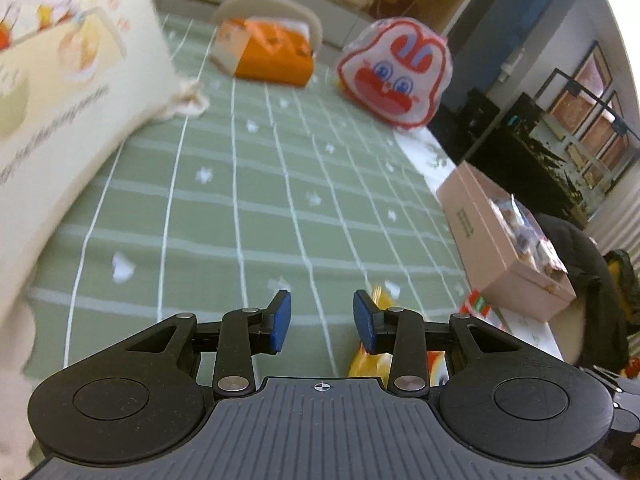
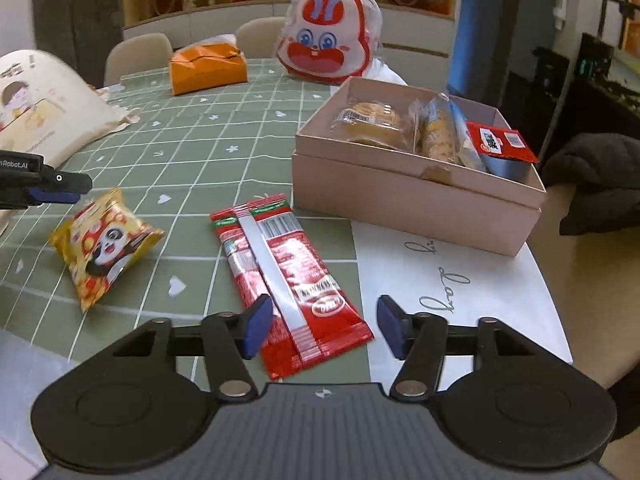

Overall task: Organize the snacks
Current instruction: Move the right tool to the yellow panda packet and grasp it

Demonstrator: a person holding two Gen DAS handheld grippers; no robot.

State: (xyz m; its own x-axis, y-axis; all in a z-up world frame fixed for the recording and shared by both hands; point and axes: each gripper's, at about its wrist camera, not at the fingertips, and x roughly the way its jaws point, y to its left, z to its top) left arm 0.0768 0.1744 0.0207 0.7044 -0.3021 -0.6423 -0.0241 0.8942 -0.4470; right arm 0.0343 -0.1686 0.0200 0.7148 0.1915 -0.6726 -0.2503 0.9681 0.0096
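Right gripper (image 2: pixel 322 326) jaws apart, empty, hovering at the near end of the red wafer packet (image 2: pixel 286 280), which lies flat on the worktop (image 2: pixel 224 136). Packet looks light, slick foil, probably crushable; take it across its narrow width near the middle. Left gripper (image 1: pixel 322 322) also apart, empty, just above the yellow panda packet (image 2: pixel 106 244), puffy and soft. Farther right, pink box (image 2: pixel 416 196) already holds several snacks.
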